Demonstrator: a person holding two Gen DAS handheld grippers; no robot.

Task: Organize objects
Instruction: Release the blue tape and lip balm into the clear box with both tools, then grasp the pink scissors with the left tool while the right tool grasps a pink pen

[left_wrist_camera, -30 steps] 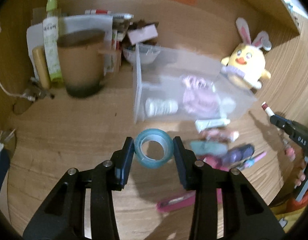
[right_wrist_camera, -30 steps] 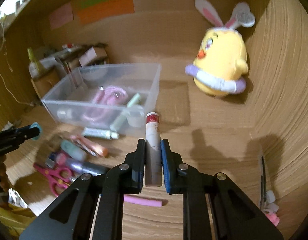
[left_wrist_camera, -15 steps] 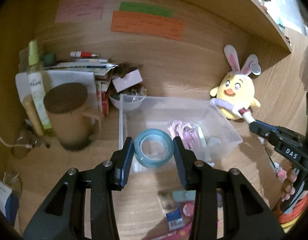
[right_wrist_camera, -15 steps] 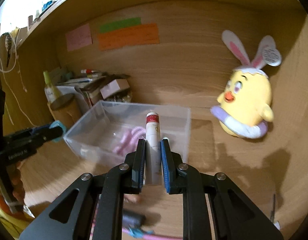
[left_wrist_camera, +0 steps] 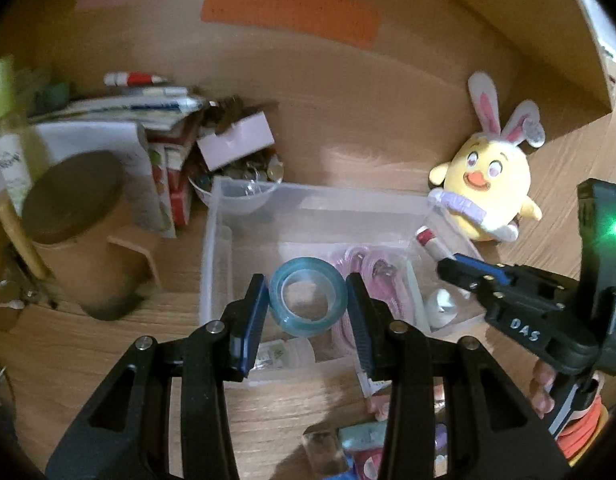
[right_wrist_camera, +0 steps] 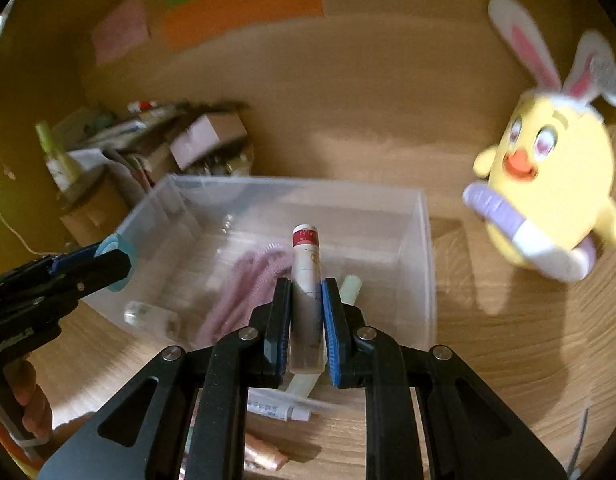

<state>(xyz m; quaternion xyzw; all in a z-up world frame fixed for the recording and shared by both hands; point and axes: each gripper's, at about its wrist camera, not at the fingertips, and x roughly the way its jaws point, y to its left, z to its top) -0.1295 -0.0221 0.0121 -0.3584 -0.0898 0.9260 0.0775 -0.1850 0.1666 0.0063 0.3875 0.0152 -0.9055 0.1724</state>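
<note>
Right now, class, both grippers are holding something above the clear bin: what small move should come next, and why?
Probably lower the left gripper a little and release the blue tape roll. It already hangs over the clear bin, where pink cord lies; the right gripper, gripping the red-capped tube, can follow.

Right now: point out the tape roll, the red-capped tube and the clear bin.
tape roll [left_wrist_camera: 306, 301]: left wrist view, front rim of the ring.
red-capped tube [right_wrist_camera: 306, 264]: right wrist view, white body below the red band.
clear bin [right_wrist_camera: 426, 264]: right wrist view, right wall.
</note>
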